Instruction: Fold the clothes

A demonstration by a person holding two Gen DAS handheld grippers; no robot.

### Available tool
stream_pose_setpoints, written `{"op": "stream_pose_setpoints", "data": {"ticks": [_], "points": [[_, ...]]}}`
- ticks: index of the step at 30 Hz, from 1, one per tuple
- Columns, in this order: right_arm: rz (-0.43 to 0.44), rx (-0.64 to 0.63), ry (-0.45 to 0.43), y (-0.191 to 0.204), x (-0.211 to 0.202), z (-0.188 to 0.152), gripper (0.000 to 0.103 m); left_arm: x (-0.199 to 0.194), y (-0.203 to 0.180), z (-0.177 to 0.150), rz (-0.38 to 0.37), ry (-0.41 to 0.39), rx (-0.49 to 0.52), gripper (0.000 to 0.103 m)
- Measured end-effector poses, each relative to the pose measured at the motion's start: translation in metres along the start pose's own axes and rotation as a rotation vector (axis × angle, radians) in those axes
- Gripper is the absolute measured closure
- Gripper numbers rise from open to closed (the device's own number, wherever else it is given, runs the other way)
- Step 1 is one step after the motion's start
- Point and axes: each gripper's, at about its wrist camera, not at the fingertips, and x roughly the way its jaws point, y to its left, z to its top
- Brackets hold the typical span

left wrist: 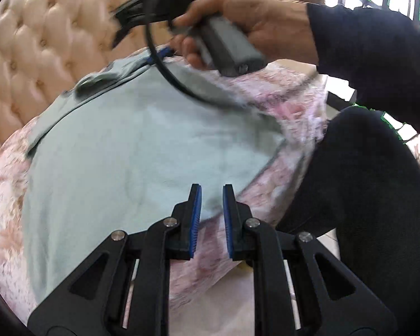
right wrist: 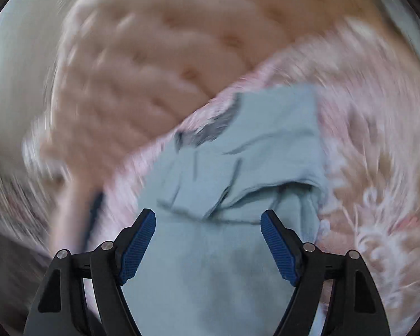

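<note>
Right tongs (right wrist: 208,240) gape empty over the pale blue garment (left wrist: 142,145), poised to grab. Left tongs (left wrist: 211,212), nearly clenched, grip nothing beside its hem on the bed (left wrist: 280,184).

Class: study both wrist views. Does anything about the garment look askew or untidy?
Yes. The pale blue garment on the pink floral blanket is not flat: its far end is bunched into overlapping creases, with one fold gaping open.

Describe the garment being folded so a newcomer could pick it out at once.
Start at the tufted peach headboard; before it lies a fluffy pink-and-white floral blanket. On that blanket is the pale blue-grey garment, spread mostly flat, with folds at its headboard end. It is the only plain, smooth cloth there, plainly unlike the shaggy patterned blanket around it.
</note>
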Motion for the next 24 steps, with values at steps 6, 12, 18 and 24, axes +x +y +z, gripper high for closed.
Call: {"op": "stream_pose_setpoints", "data": {"ticks": [6,12,18,24], "points": [[0.118,0.366,-0.057,-0.036,0.005,0.002,0.024,-0.005,0.026,0.004,0.051,-0.002,-0.082,0.085],[0.099,0.408,-0.152,-0.042,0.015,0.02,0.058,-0.027,0.063,0.019,0.163,-0.069,-0.132,0.085],[-0.062,0.244,-0.136,-0.022,0.029,0.019,0.099,-0.016,0.104,0.072,0.544,-0.206,0.164,0.034],[-0.049,0.226,-0.108,-0.027,0.024,0.02,0.099,0.079,0.097,0.103,0.683,-0.133,0.759,0.035]]}}
